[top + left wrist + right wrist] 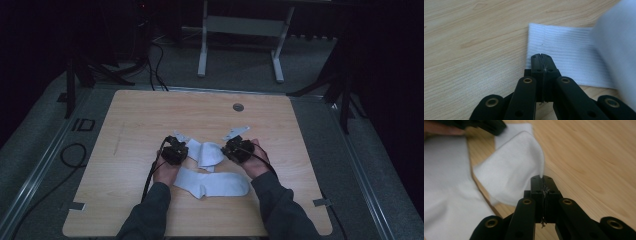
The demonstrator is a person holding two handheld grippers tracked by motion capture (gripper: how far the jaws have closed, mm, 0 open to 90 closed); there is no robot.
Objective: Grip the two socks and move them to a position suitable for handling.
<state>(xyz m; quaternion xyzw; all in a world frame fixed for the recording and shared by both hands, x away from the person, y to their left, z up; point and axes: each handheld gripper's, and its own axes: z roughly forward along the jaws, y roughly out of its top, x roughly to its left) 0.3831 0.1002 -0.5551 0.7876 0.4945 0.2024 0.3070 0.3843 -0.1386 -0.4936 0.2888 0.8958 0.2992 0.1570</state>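
Observation:
Two white socks lie on the wooden table (135, 125). The farther sock (207, 152) sits between my two grippers. My left gripper (184, 150) (541, 56) is shut, its tips over the near corner of that sock's ribbed cuff (564, 50), which lies flat; whether cloth is pinched I cannot tell. My right gripper (227, 149) (541, 178) is shut on the edge of the same sock (511, 170) and holds it raised off the wood. The second sock (215, 184) (444, 195) lies flat, nearer the person.
A round grommet (238, 107) sits near the table's far edge. Tape tabs mark the near corners (74, 205) (322, 202). Beyond the table stand a white frame (240, 30) and dark tripod legs (345, 90); cables (72, 155) run along the floor at left.

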